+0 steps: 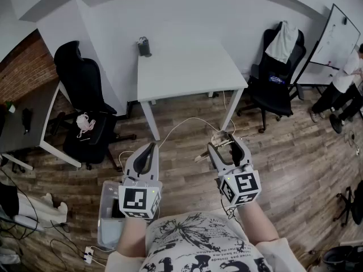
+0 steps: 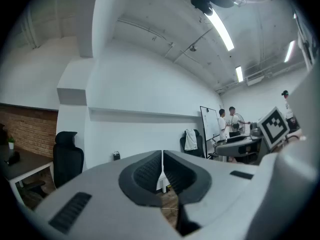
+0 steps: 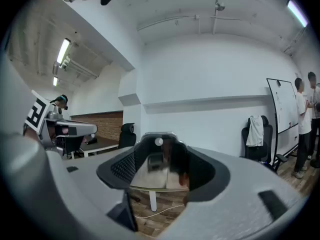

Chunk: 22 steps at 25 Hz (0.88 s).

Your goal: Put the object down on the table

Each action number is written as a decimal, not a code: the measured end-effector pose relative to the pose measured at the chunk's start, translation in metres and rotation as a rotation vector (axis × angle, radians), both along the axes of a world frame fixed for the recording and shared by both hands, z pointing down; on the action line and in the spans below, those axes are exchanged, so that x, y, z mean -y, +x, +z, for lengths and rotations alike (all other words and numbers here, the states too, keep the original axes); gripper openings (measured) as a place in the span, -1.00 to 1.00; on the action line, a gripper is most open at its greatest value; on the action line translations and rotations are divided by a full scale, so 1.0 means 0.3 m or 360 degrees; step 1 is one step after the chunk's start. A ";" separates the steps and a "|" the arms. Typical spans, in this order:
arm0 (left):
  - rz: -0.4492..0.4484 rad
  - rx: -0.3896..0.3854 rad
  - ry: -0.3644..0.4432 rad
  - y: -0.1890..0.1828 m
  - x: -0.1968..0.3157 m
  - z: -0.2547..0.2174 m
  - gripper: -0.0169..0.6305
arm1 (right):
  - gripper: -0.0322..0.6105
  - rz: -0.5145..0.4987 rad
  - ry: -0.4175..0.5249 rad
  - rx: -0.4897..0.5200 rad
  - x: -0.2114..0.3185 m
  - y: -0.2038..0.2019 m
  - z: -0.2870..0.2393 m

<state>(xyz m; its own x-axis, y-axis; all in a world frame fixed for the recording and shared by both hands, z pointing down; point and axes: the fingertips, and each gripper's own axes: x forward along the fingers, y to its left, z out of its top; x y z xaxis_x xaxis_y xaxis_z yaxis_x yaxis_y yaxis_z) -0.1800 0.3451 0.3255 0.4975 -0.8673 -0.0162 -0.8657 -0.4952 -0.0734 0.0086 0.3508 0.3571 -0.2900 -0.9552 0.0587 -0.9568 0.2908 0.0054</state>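
In the head view my right gripper (image 1: 227, 140) hangs over the wooden floor in front of the white table (image 1: 193, 72), jaws wide and closed on a small shiny object (image 1: 222, 143) with a tan end that sticks out to the left. The right gripper view shows that object (image 3: 161, 165) filling the gap of my right gripper (image 3: 160, 161): glossy, with a pale rim and a white dot. My left gripper (image 1: 148, 149) is level with it on the left. In its own view my left gripper (image 2: 162, 168) is shut, the pads meeting with nothing between them.
A small dark container (image 1: 144, 47) stands at the table's far left corner. Black office chairs (image 1: 85, 89) (image 1: 278, 72) flank the table. A clear bin (image 1: 109, 214) and cables (image 1: 187, 122) lie on the floor. A person (image 1: 347, 86) stands by a whiteboard (image 1: 337, 38).
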 end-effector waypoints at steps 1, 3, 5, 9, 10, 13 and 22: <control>-0.0002 0.0000 0.0000 -0.004 0.002 0.000 -0.91 | -0.03 -0.0001 -0.0001 -0.0001 0.001 -0.004 0.000; -0.0005 0.0002 0.0002 -0.015 0.005 0.001 -0.91 | -0.03 -0.0004 -0.0002 -0.0005 0.002 -0.014 0.001; -0.0007 0.0005 0.0004 -0.028 0.008 0.004 -0.91 | -0.03 -0.0006 -0.0003 -0.0012 0.006 -0.028 0.003; -0.0020 -0.0006 -0.0024 -0.049 0.023 -0.001 -0.91 | -0.03 -0.0006 -0.0016 -0.0021 0.026 -0.047 0.014; -0.0019 -0.0006 -0.0030 -0.052 0.026 -0.001 -0.91 | -0.03 -0.0001 -0.0022 -0.0020 0.032 -0.050 0.017; -0.0006 0.0005 -0.0027 -0.064 0.041 0.016 -0.91 | -0.03 0.0017 -0.0051 -0.0022 0.048 -0.061 0.030; -0.0013 0.0017 -0.0068 -0.021 0.146 0.069 -0.91 | -0.03 0.0014 -0.0112 0.0028 0.165 -0.018 0.088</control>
<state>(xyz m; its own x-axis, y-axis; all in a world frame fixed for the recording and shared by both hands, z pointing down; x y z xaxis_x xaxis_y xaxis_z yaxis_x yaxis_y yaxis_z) -0.1863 0.3013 0.3463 0.4905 -0.8710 0.0261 -0.8689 -0.4912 -0.0618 0.0032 0.3013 0.3835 -0.2831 -0.9515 0.1206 -0.9591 0.2814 -0.0315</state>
